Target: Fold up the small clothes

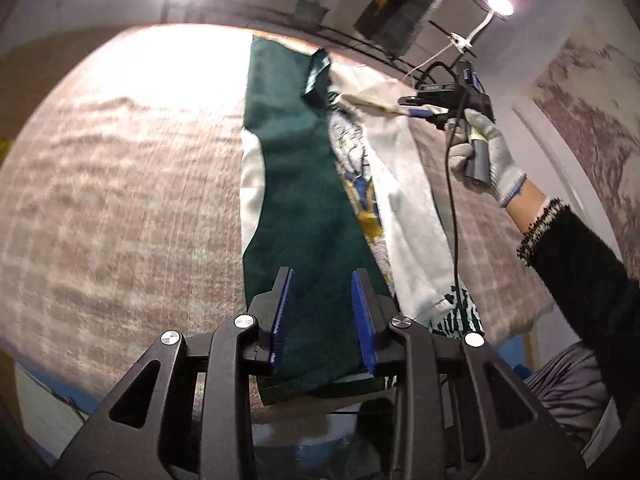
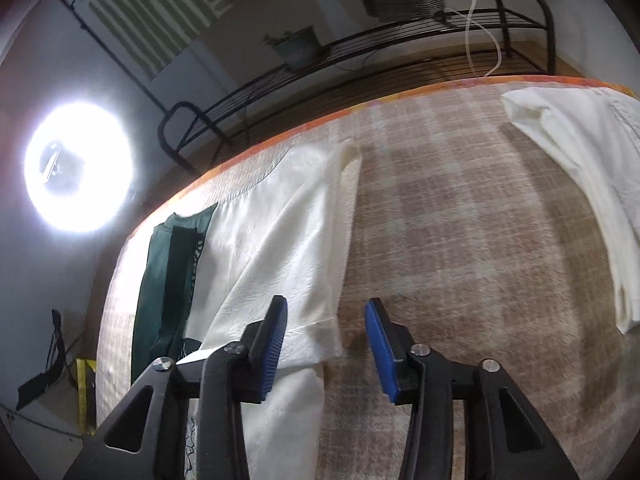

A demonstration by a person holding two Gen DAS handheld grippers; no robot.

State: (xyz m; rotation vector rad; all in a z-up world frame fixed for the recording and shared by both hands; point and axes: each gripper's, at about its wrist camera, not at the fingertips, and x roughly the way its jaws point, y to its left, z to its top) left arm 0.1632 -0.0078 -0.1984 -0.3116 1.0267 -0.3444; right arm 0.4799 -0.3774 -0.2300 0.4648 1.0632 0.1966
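A small white shirt with dark green panels and a printed front point(image 1: 304, 184) lies lengthwise on the checked beige cloth. My left gripper point(image 1: 323, 280) is open, its blue pads over the near green hem. My right gripper point(image 1: 420, 114), held by a gloved hand, is at the shirt's far right edge; its jaws are too small to read there. In the right wrist view the right gripper point(image 2: 326, 316) is open just above the white sleeve edge point(image 2: 320, 320) of the same shirt point(image 2: 272, 224).
A second white garment point(image 2: 576, 160) lies at the right of the checked cloth point(image 2: 460, 240). A black metal rack point(image 2: 360, 60) with a plant pot stands behind the table edge. A bright ring lamp point(image 2: 78, 170) shines at the left.
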